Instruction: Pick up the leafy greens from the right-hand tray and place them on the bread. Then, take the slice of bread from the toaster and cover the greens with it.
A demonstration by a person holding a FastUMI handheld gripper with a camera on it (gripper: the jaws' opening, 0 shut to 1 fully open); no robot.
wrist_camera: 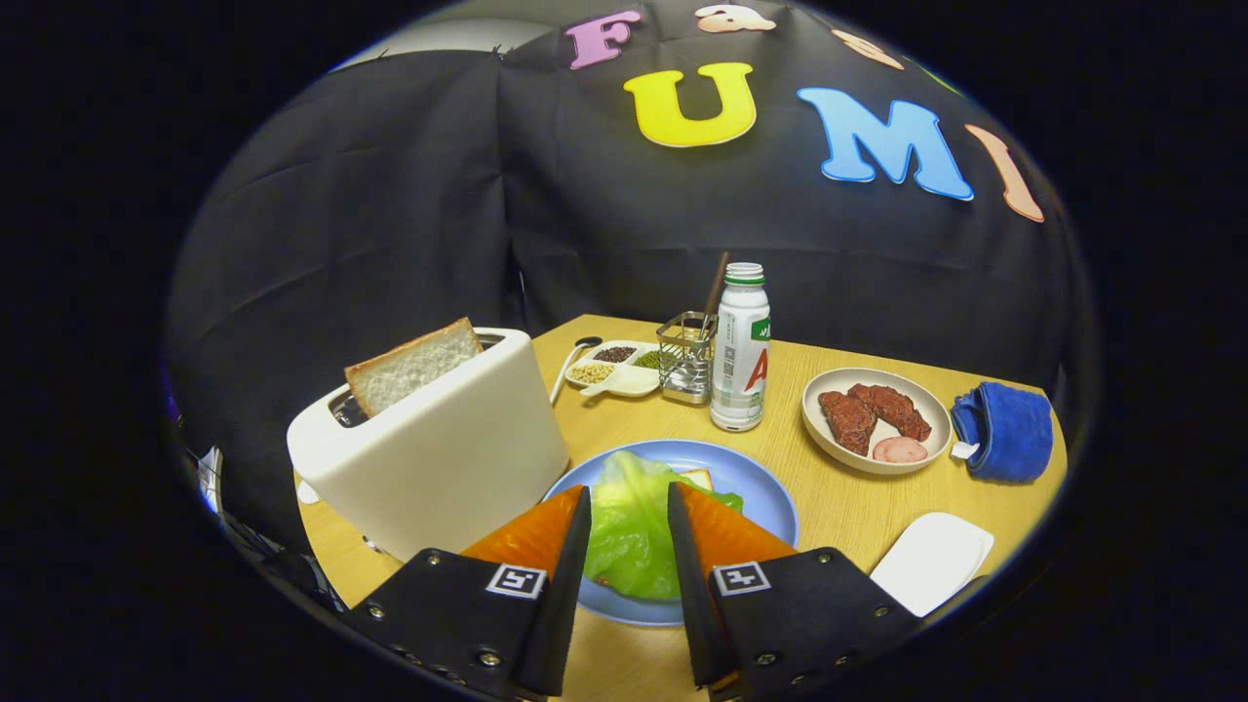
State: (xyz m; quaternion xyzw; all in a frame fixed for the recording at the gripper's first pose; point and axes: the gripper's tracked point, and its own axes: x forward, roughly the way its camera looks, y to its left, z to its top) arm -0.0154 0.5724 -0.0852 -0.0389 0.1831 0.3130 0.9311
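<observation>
A leaf of green lettuce (629, 536) lies on a slice of bread on the blue plate (765, 492); only a corner of that bread (698, 478) pokes out behind the leaf. My gripper (629, 492) hovers over the plate's near side, open, and the leaf shows in the gap between the fingers without either finger pressing on it. To the left of the fingers stands a white toaster (429, 463) with a second slice of bread (414, 366) sticking up from its slot.
A white tray (931, 561) sits right of the fingers. Beyond the plate stand a white bottle (739, 351), a wire basket (685, 366) and a divided dish of grains (614, 370). A beige plate of meat (877, 453) and a blue cloth (1004, 429) lie at the right.
</observation>
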